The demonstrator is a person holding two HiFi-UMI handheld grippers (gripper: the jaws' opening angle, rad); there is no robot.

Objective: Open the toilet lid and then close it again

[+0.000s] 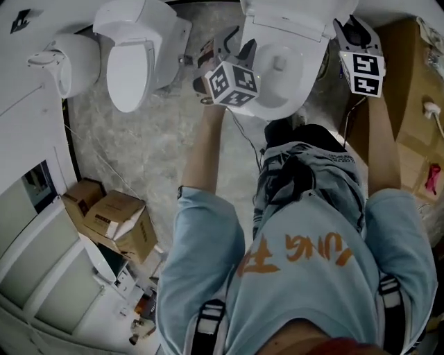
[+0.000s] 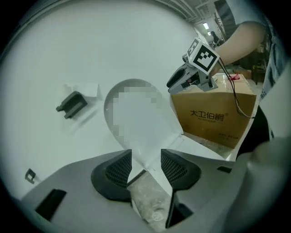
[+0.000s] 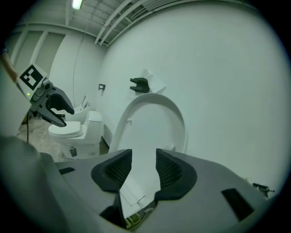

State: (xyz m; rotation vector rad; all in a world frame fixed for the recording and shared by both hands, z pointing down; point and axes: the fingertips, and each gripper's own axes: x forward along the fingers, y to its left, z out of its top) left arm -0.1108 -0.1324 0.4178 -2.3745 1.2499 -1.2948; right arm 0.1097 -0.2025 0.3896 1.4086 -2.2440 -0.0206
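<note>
The white toilet [image 1: 281,83] stands right in front of the person, its lid [image 1: 284,17] raised upright against the wall. In the left gripper view the lid [image 2: 136,132] fills the middle, seen beyond my left gripper [image 2: 146,157], whose jaws stand apart with nothing pressed between the pads. My right gripper [image 3: 143,157] is open too, pointing at the raised lid [image 3: 150,123] from the other side. From the head view, the left gripper [image 1: 232,48] hovers by the bowl's left rim and the right gripper [image 1: 350,29] by its right side.
A second toilet [image 1: 135,55] with its lid down stands to the left, and another white fixture [image 1: 66,59] beyond it. Cardboard boxes [image 1: 114,215] lie at lower left; a large cardboard box [image 1: 413,90] stands close on the right. A dark wall fitting [image 3: 138,84] sits above the lid.
</note>
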